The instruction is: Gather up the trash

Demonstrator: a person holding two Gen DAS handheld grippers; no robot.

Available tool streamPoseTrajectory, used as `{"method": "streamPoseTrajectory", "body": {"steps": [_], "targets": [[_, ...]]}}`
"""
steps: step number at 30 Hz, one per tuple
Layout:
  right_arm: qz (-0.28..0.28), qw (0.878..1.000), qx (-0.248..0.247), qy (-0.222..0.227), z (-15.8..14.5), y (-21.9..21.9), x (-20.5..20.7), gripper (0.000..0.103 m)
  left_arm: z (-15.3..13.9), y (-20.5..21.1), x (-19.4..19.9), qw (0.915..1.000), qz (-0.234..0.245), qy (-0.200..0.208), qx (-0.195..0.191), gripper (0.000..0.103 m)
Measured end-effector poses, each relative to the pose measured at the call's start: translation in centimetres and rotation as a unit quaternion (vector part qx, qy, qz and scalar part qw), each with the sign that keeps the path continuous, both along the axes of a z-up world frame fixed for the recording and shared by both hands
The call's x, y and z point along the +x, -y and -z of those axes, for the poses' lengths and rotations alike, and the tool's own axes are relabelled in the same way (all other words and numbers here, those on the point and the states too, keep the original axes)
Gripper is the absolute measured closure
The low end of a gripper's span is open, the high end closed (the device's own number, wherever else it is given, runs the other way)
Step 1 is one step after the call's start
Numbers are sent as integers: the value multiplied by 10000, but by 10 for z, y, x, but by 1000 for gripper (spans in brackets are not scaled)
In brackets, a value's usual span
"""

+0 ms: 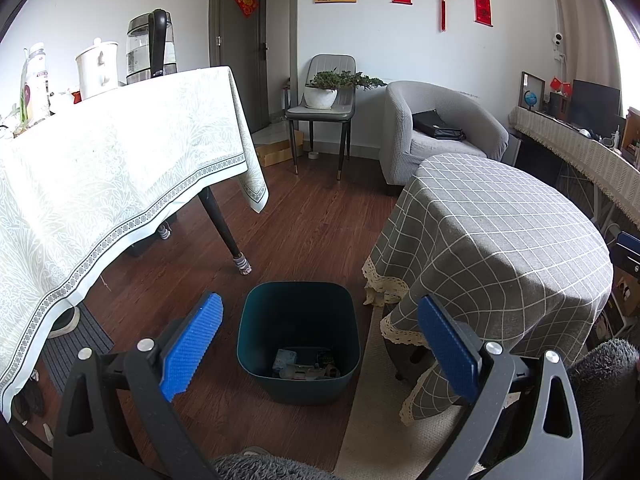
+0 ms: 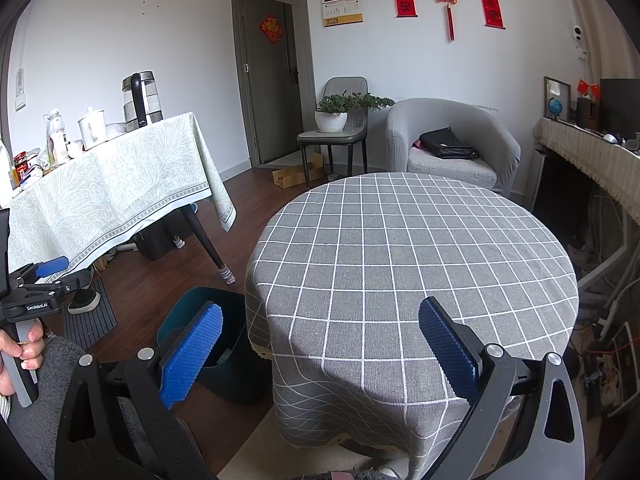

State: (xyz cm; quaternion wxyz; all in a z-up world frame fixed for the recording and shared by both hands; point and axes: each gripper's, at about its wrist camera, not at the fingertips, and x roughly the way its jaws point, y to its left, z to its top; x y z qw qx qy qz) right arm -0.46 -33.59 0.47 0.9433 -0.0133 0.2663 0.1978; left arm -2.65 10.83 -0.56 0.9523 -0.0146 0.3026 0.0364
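Both spread grippers, left [image 1: 320, 344] and right [image 2: 320, 344], empty; bin [image 1: 298, 336] lies below left one.

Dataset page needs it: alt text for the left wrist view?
The open left gripper, empty, hangs above a dark teal bin with some trash in the bottom, on a wood floor between a white-clothed table and a grey checked round table.

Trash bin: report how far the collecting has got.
Done: the trash bin on the floor already holds several scraps. In hand: nothing; the left gripper and right gripper are both open. Left: no trash shows on the checked tablecloth.
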Motion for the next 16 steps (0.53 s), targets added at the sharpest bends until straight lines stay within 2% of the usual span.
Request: {"method": "streamPoseTrajectory", "body": {"steps": [16], "targets": [[-2,10000,-5,1,0,1,0,4,5,-1,2,10000,-29,-53,16,3]]}}
